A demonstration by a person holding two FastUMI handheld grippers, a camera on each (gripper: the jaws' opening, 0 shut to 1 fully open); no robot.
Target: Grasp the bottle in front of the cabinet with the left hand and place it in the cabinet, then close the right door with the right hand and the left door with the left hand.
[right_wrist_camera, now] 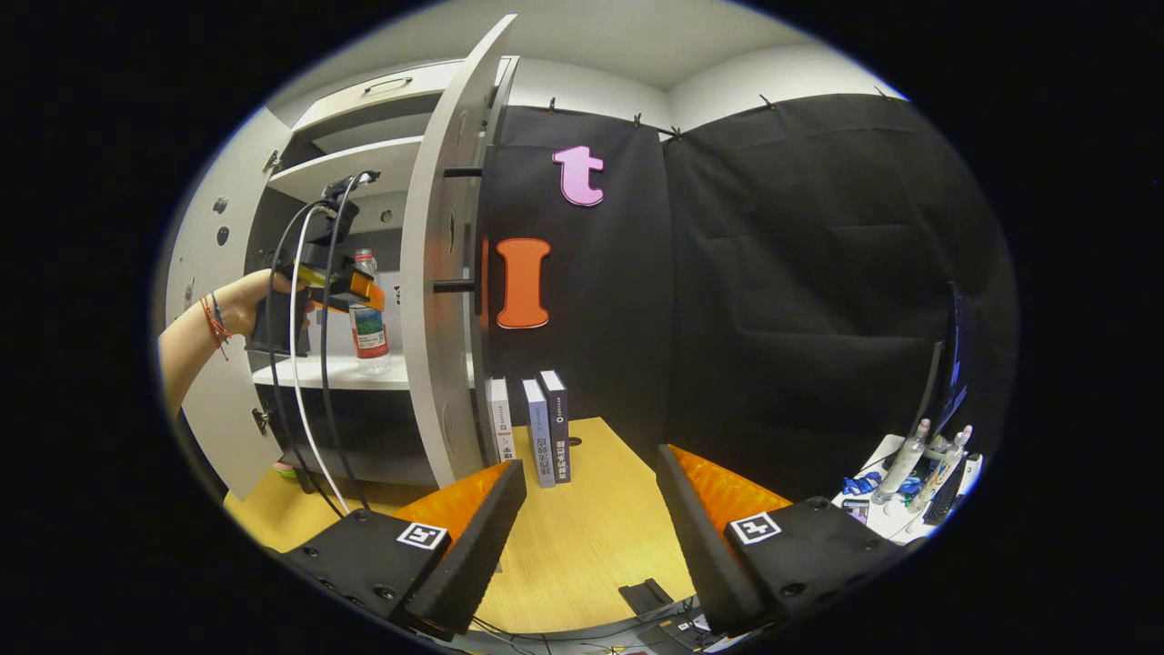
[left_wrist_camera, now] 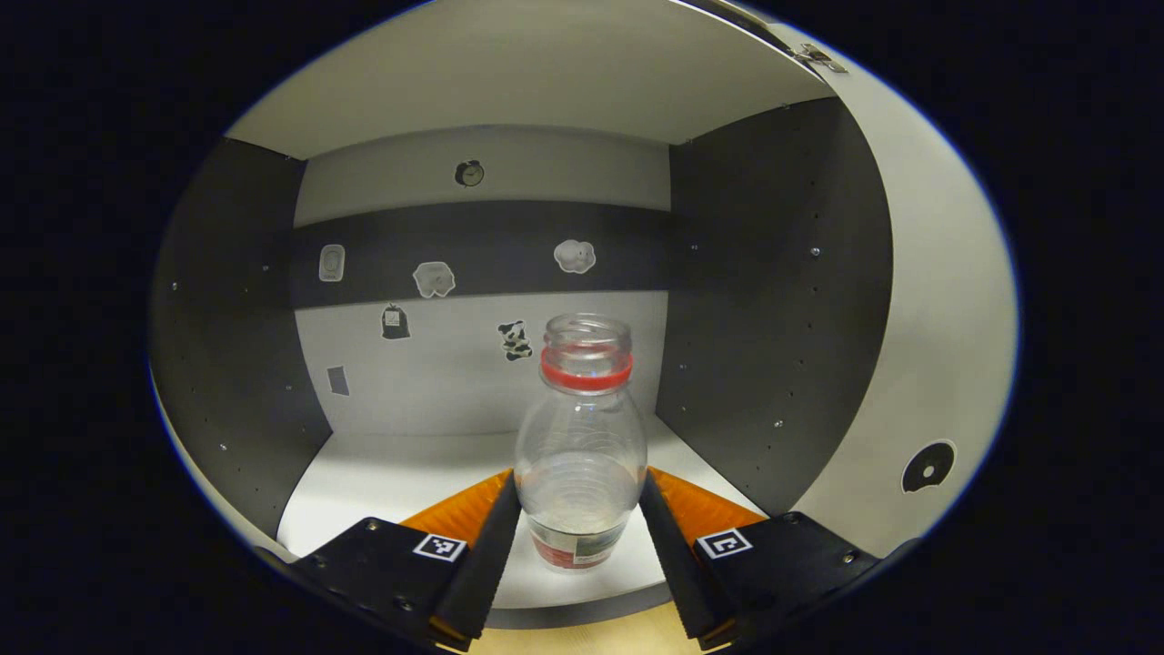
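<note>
A clear, capless bottle [left_wrist_camera: 582,437] with a red neck ring stands upright at the front of the white cabinet shelf [left_wrist_camera: 382,478]. My left gripper [left_wrist_camera: 582,482] is shut on it, one finger pressing each side of its lower body. In the right gripper view the same bottle [right_wrist_camera: 368,327] shows inside the cabinet, held by the left gripper [right_wrist_camera: 362,293] in a person's hand [right_wrist_camera: 238,305]. Both doors stand open: the right door [right_wrist_camera: 446,273] is seen nearly edge-on, the left door [right_wrist_camera: 195,273] swung out. My right gripper [right_wrist_camera: 591,473] hangs open over the wooden table, holding nothing.
Stickers dot the cabinet's back wall [left_wrist_camera: 473,364]. The right door's inner face [left_wrist_camera: 946,364] is close on the right. Three books [right_wrist_camera: 536,428] stand on the wooden table [right_wrist_camera: 591,528] just beyond the right door. Cables [right_wrist_camera: 309,391] hang from the left gripper. Small bottles [right_wrist_camera: 918,459] stand far right.
</note>
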